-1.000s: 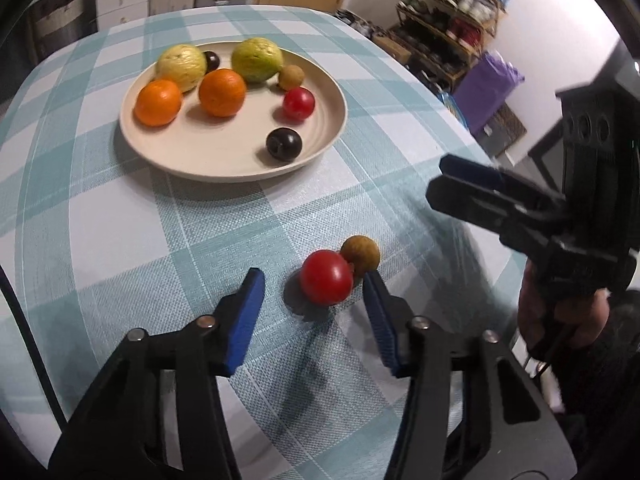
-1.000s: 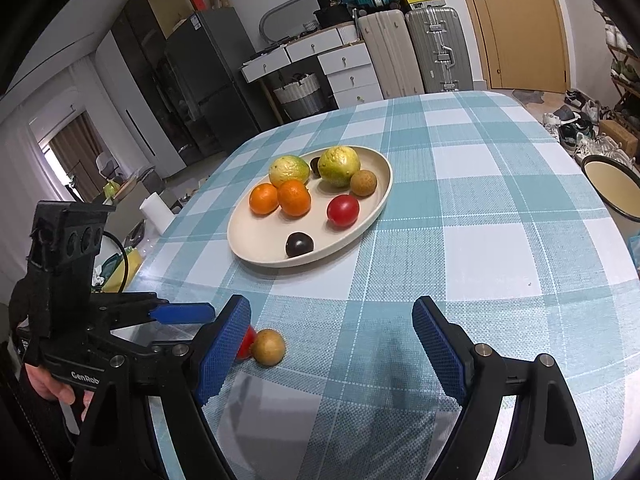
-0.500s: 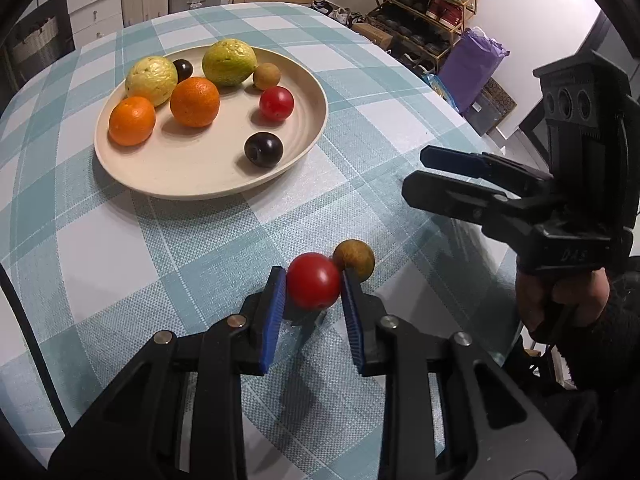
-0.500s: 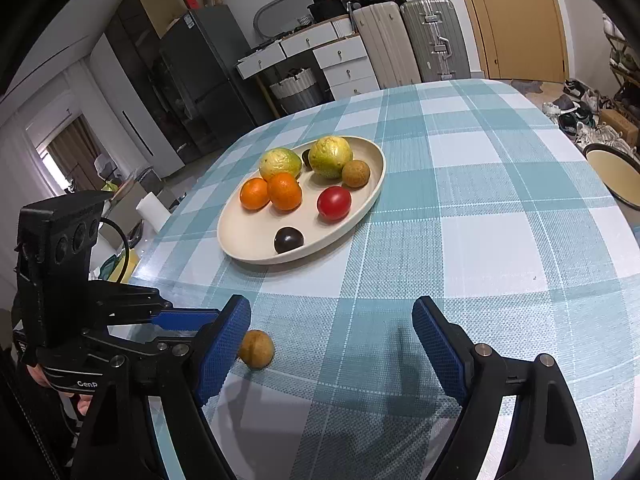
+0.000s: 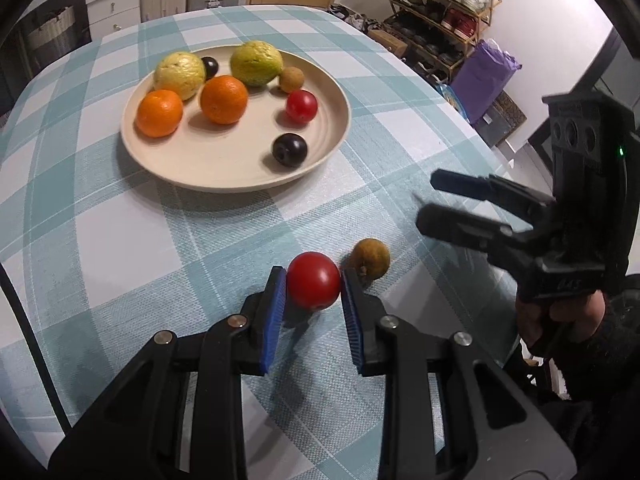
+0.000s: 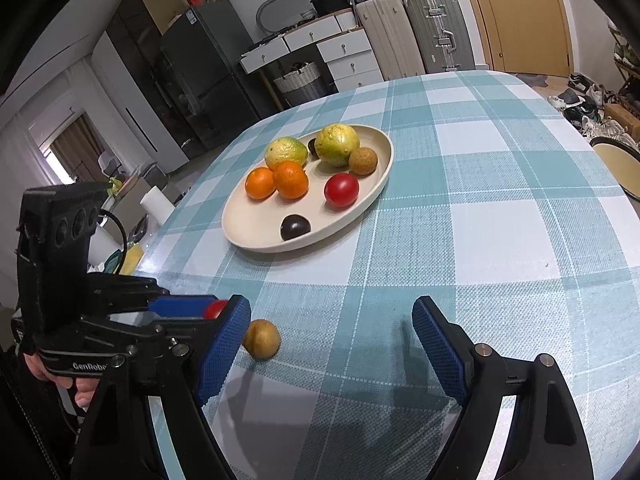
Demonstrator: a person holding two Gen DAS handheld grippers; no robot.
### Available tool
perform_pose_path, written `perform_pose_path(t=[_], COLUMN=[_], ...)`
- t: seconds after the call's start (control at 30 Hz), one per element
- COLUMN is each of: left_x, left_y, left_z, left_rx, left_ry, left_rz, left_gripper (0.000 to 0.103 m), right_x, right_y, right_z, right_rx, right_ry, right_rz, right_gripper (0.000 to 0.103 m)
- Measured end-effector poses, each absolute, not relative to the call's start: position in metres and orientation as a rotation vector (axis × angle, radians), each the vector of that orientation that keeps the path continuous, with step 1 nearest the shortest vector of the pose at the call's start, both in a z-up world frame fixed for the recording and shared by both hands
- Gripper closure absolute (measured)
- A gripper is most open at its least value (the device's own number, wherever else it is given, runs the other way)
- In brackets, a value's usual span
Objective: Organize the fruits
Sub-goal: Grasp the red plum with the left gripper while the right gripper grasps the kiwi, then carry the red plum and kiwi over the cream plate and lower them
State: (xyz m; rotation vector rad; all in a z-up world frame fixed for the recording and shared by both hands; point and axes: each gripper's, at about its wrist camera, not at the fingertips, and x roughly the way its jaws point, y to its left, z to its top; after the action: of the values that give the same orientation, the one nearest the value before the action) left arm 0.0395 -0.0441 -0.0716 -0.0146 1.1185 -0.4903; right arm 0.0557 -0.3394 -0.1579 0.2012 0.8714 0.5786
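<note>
The left gripper (image 5: 313,285) pinches the tomato (image 5: 313,286). Lift gently, then carry it toward the plate (image 5: 336,136) at 11 o'clock. The right gripper (image 6: 332,332) is spread wide.

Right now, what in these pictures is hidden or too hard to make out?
- Red tomato: right wrist view shows only a sliver, behind that gripper's own blue finger.
- Dark plum at the plate's back: right wrist view, mostly hidden between the two green fruits.
- Whether the tomato is lifted: neither view tells.
</note>
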Motion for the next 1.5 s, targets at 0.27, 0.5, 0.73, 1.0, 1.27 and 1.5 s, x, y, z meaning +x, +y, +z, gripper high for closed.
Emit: perform_pose_path(t=[0.27, 0.5, 0.73, 1.0, 1.27, 1.5], left_x=[0.038, 0.037, 0.033, 0.032, 0.037, 0.045], left_y=[-0.021, -0.005, 0.009, 0.019, 0.028, 0.031], left_z=[-0.072, -0.068, -0.064, -0.061, -0.053, -0.043], left_rx=[-0.077, -0.126, -0.195, -0.228, -0.260, -0.272], left_ry=[1.118, 1.098, 1.070, 1.050, 1.021, 0.997], left_rz=[-0.424, -0.396, -0.373, -0.363, -0.362, -0.362], left_gripper=[0.078, 0.078, 0.078, 0.078, 0.078, 0.078], right_x=[0.044, 0.037, 0.037, 0.040, 0.037, 0.044], right_y=[-0.324, -0.302, -0.286, -0.276, -0.270, -0.273], right_z=[-0.160, -0.161, -0.164, -0.168, -0.161, -0.151], right_rx=[0.176, 0.122, 0.077, 0.049, 0.028, 0.052], right_ry=[0.873, 0.875, 0.894, 0.929, 0.907, 0.875], right_rz=[0.589, 0.624, 0.633, 0.635, 0.637, 0.642], right_gripper=[0.018, 0.022, 0.034, 0.072, 0.074, 0.074])
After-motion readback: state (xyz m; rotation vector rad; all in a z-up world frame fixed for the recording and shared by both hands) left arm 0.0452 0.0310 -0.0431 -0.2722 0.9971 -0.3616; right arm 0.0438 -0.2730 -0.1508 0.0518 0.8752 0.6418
